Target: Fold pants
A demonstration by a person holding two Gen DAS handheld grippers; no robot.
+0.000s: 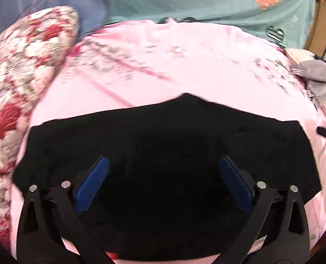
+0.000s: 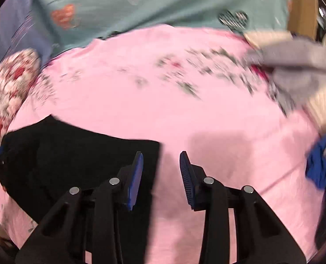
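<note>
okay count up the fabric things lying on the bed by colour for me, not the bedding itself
Black: 1, the pants spread on the pink sheet
Grey: 1, a crumpled garment at the right edge
Blue: 1, a small cloth at the right edge
Red and white floral: 1, the pillow on the left
Total: 4

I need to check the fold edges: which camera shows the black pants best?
The left wrist view: the black pants lie nearly whole across the pink sheet, centred under the open left gripper. The right wrist view shows only their right end, beside the open right gripper.
</note>
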